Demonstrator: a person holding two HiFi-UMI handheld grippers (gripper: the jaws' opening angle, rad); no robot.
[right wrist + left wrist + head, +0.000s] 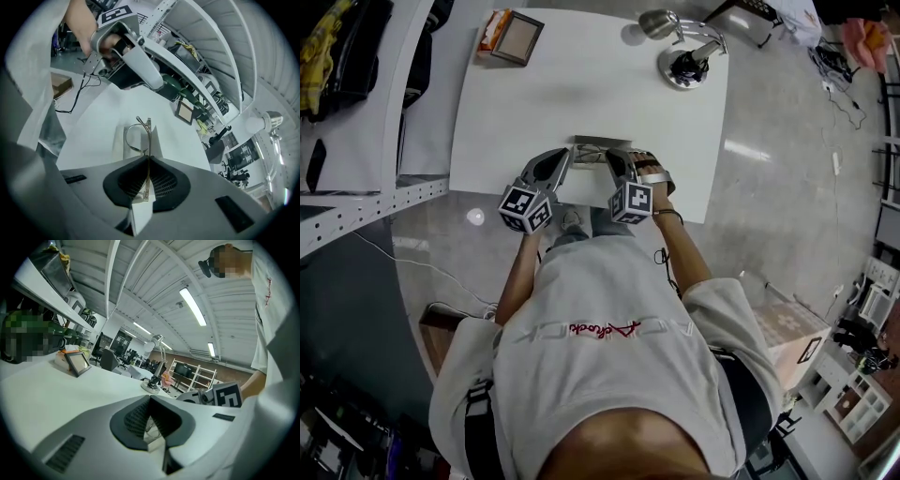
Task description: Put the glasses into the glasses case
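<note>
Glasses (140, 138) are pinched edge-on in the right gripper (148, 161) over the pale case (119, 150); the left gripper (150, 401) is closed nearby.

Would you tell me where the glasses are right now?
Right gripper view, centre: the glasses are clamped in the right gripper, over the pale glasses case on the white table.

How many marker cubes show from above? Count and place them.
2. One cube sits on the left gripper, the other on the right gripper, both by the table's near edge.
</note>
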